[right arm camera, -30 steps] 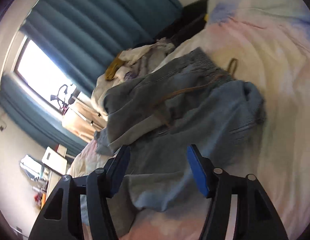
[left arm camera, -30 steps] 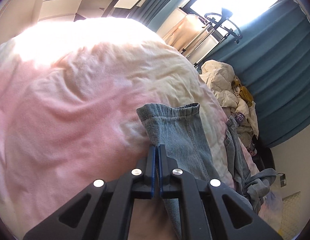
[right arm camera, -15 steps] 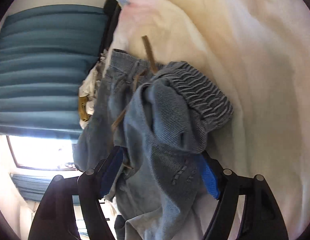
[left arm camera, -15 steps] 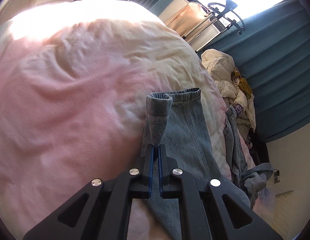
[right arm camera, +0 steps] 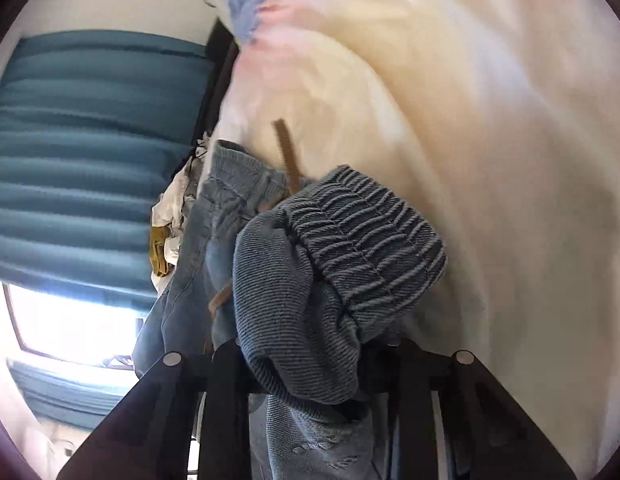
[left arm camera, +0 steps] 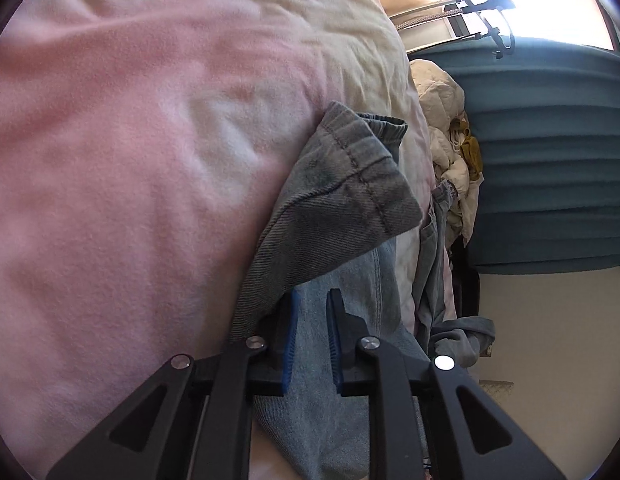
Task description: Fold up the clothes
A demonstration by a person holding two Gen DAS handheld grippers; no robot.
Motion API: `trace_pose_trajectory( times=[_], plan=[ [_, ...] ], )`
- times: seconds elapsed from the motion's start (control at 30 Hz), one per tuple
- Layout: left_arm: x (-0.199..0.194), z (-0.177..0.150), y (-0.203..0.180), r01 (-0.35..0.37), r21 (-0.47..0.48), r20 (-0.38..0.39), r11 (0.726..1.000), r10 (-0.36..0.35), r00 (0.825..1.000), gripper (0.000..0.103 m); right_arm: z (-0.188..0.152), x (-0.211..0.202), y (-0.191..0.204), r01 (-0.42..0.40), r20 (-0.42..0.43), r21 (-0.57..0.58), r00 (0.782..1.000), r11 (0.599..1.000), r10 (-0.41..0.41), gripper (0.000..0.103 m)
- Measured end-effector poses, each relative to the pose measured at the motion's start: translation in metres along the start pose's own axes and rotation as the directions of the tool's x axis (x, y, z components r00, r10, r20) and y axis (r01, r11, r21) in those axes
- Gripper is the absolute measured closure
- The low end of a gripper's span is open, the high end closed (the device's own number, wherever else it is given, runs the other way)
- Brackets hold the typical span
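Note:
A pair of blue denim pants [left arm camera: 342, 208] lies on the pink and cream bedding [left arm camera: 129, 168]. In the left wrist view my left gripper [left arm camera: 312, 340] has its blue pads slightly apart, with a leg hem of the pants folded over just ahead of them and denim lying between and under the fingers. In the right wrist view my right gripper [right arm camera: 310, 364] is closed on the bunched elastic waistband [right arm camera: 366, 240] of the pants; the cloth hides both pads. A brown drawstring [right arm camera: 287, 156] trails from the waist.
A heap of white and yellow clothes [left arm camera: 454, 140] sits at the bed's far edge by teal curtains [left arm camera: 550, 160]. It also shows in the right wrist view [right arm camera: 165, 232]. A bright window [right arm camera: 69, 320] and a clothes rack [left arm camera: 482, 4] stand beyond the bed.
My left gripper, shut on the leg hem before, has opened slightly and the hem has flopped forward. My right gripper, open before, has closed around the waistband and rotated.

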State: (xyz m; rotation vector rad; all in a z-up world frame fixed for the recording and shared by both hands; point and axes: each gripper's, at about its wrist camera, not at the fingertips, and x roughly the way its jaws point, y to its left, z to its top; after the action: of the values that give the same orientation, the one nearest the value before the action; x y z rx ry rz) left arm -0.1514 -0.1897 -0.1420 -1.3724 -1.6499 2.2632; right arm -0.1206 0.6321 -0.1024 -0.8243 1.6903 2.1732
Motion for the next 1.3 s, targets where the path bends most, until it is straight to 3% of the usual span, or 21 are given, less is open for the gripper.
trace_pose_trajectory(
  times=[0.1,0.2,0.33,0.43,0.6,0.67,0.77,0.83,0.93,1.0,1.13,1.3],
  plan=[
    [0.006,-0.003,0.002,0.007,-0.012,-0.014,1.0,-0.007,1.0,0.089,0.009,-0.022,0.066,-0.022,0.068,-0.212,0.997,0.977,0.037,0.083],
    [0.004,-0.007,-0.005,-0.009,0.017,-0.007,1.0,0.009,1.0,0.089,0.028,-0.052,0.121,-0.022,0.145,-0.375,0.986,0.927,0.082,0.084],
    [0.009,-0.011,-0.008,-0.014,0.024,-0.03,1.0,0.014,0.999,0.089,0.054,-0.092,0.154,0.025,0.238,-0.494,0.965,0.869,0.107,0.084],
    [0.013,-0.014,-0.009,-0.025,0.032,-0.026,0.999,0.026,0.999,0.089,0.068,-0.104,0.139,0.145,0.297,-0.528,0.955,0.837,0.022,0.084],
    [0.015,-0.012,-0.001,-0.001,-0.016,-0.04,1.0,0.0,0.999,0.089,0.078,-0.066,0.025,0.299,0.24,-0.388,0.946,0.872,-0.218,0.084],
    [0.016,-0.012,0.002,0.001,-0.024,-0.036,1.0,-0.002,0.999,0.089,0.075,-0.05,-0.027,0.307,0.164,-0.313,0.95,0.899,-0.267,0.084],
    [0.015,-0.013,0.002,-0.001,-0.029,-0.02,1.0,0.001,1.0,0.089,0.07,-0.05,-0.078,0.216,0.125,-0.195,0.973,0.957,-0.194,0.078],
    [0.009,-0.014,-0.001,-0.018,-0.013,0.021,1.0,0.019,1.0,0.094,0.07,-0.056,-0.082,0.185,0.115,-0.2,0.98,0.962,-0.164,0.077],
    [-0.012,-0.014,-0.006,-0.052,0.027,0.13,0.998,0.049,0.99,0.103,0.064,-0.067,-0.059,0.211,0.13,-0.322,0.975,0.923,-0.178,0.082],
    [-0.03,-0.014,-0.01,-0.025,0.039,0.164,0.999,0.019,0.986,0.103,0.064,-0.074,-0.047,0.195,0.13,-0.359,0.979,0.912,-0.159,0.085],
    [-0.059,-0.022,-0.024,-0.004,0.087,0.175,0.996,-0.012,0.984,0.103,0.065,-0.098,-0.031,0.171,0.131,-0.4,0.983,0.9,-0.128,0.086],
    [-0.064,-0.036,-0.025,-0.011,0.104,0.09,0.995,0.001,0.996,0.103,0.06,-0.119,-0.029,0.199,0.134,-0.418,0.979,0.886,-0.156,0.086]
  ],
)
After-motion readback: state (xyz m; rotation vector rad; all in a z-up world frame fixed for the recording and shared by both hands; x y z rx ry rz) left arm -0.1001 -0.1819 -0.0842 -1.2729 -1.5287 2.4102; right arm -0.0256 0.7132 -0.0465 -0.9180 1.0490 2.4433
